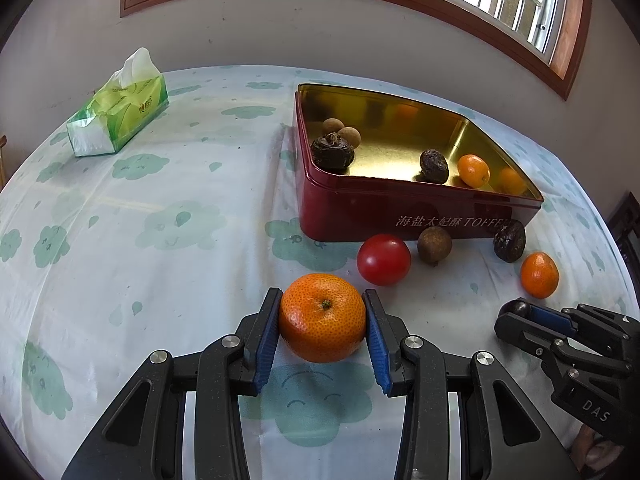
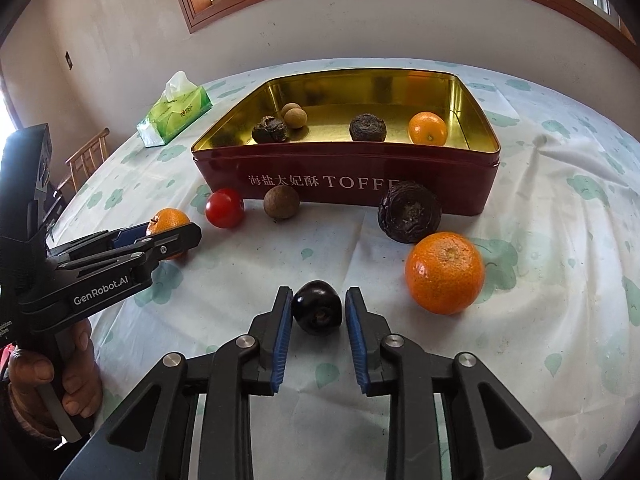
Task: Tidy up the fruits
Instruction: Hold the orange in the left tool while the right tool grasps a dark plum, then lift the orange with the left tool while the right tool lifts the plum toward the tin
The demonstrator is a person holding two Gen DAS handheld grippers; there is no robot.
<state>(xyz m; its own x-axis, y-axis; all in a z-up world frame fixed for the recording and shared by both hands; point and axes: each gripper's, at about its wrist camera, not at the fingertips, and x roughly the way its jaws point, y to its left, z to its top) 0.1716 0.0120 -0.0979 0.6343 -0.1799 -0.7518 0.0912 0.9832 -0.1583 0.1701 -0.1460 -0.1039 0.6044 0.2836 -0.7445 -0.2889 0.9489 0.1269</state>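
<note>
Low in the left wrist frame, left gripper (image 1: 323, 322) clamps a round orange mandarin (image 1: 322, 317); right gripper (image 2: 318, 312) pinches a small dark glossy fruit (image 2: 317, 307) (red toffee tin (image 2: 360, 184) behind)

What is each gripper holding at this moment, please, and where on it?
The left gripper pinches an orange by its two sides. The right gripper pinches a small dark fruit by its sides, too.

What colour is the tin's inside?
Shiny gold inside the tin; dark red outside. Right wrist view shows it best.
</note>
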